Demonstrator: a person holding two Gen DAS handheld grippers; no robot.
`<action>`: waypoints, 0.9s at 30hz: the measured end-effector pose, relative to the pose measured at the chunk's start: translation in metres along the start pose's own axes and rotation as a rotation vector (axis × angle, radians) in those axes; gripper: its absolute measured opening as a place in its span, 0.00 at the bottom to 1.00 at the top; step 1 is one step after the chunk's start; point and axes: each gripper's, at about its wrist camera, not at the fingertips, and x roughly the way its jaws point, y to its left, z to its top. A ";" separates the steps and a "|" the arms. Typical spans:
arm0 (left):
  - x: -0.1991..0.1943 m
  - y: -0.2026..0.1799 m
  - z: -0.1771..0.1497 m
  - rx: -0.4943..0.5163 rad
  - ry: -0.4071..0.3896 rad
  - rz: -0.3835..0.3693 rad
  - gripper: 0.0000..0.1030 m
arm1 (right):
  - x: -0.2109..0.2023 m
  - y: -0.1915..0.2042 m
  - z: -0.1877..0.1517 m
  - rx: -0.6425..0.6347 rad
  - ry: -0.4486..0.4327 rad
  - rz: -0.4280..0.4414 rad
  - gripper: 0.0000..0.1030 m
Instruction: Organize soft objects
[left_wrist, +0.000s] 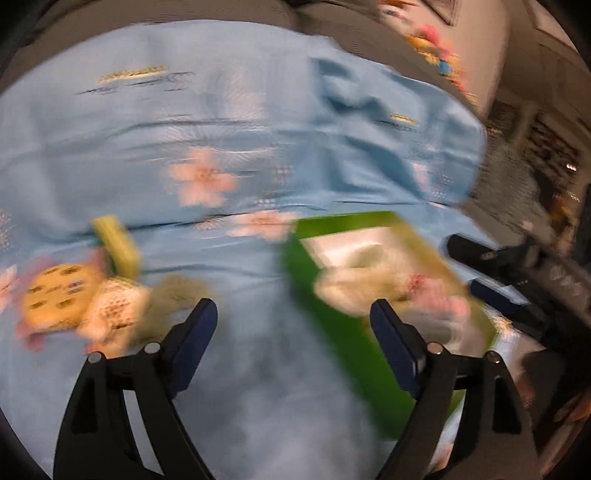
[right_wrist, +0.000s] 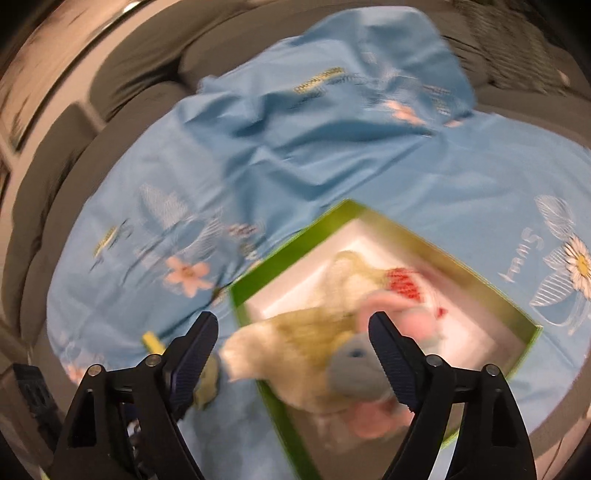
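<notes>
Left fingers (left_wrist: 201, 325): bare light-blue flowered cloth (left_wrist: 258, 110) between and ahead; green box wall (left_wrist: 317, 314) blocks right, round plush cookie (left_wrist: 59, 295) left. Right fingers (right_wrist: 388, 350): heaped cream plush toy (right_wrist: 295, 332) fills the gap.

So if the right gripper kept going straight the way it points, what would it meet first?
Most likely the pile of soft toys in the green box; they lie between the open jaws of the right gripper. Blur leaves the depth uncertain.

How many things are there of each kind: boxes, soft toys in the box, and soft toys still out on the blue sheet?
Green cardboard box with white inside: 1
Soft toys in the box (blurry, cream plush, pink-and-grey plush): about 2
Soft toys out on the sheet: cookie-shaped plush, yellow-green plush block: 2
Total: about 5
</notes>
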 end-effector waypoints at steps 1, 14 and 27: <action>-0.004 0.014 -0.005 -0.017 -0.004 0.044 0.82 | 0.003 0.012 -0.003 -0.033 0.006 0.013 0.83; 0.000 0.182 -0.087 -0.289 0.114 0.462 0.82 | 0.062 0.135 -0.082 -0.352 0.197 0.136 0.84; 0.021 0.196 -0.101 -0.304 0.147 0.504 0.99 | 0.097 0.136 -0.101 -0.397 0.246 -0.036 0.84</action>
